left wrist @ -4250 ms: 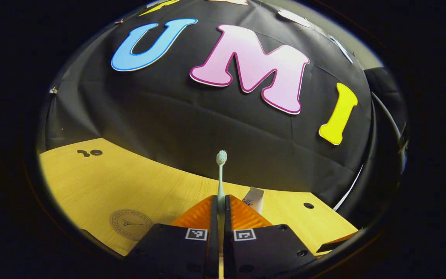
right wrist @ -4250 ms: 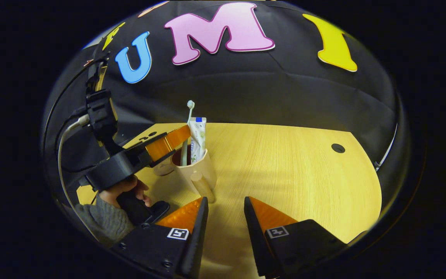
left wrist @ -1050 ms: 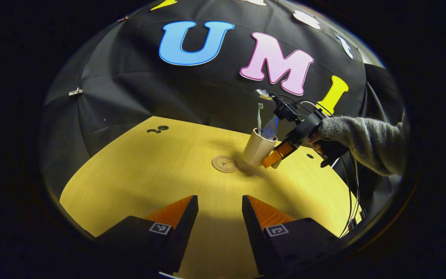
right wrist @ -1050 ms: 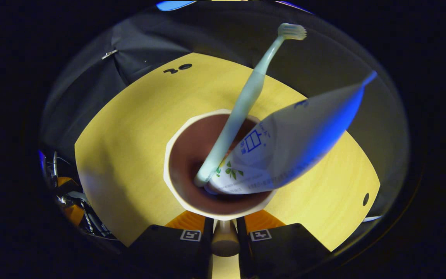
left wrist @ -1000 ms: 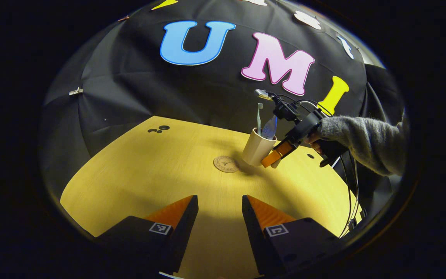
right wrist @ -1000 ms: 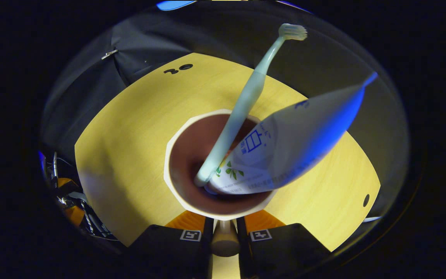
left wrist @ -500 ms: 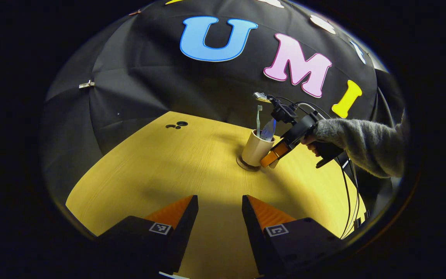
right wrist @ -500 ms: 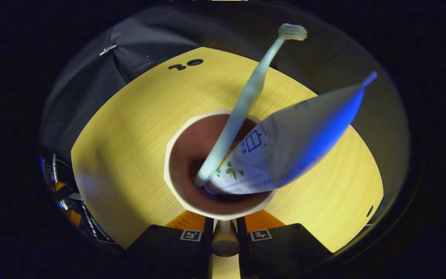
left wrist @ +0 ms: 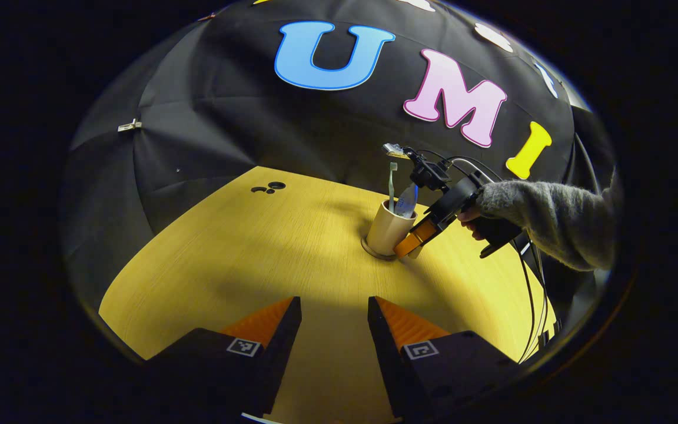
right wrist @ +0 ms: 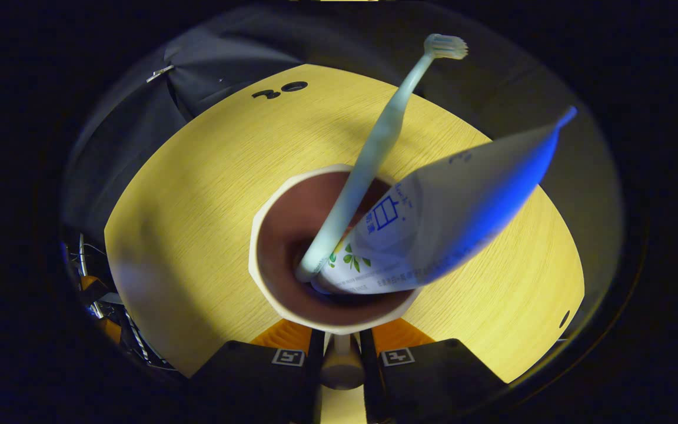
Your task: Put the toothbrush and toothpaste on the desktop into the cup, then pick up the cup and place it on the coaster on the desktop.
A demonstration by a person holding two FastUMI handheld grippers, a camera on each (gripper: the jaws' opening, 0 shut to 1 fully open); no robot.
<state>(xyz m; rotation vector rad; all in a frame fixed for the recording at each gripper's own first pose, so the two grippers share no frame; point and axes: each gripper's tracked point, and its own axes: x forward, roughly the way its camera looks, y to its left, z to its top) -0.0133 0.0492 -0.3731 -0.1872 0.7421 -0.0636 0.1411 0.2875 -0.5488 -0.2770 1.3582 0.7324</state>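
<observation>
Pinching the cup handle, our right hand-held gripper risks tipping it off the coaster if released unevenly; left hand-held gripper idles wide.

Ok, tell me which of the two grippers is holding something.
The right gripper: it is shut on the cup's handle, by the coaster. The left gripper is open over bare desktop.
</observation>
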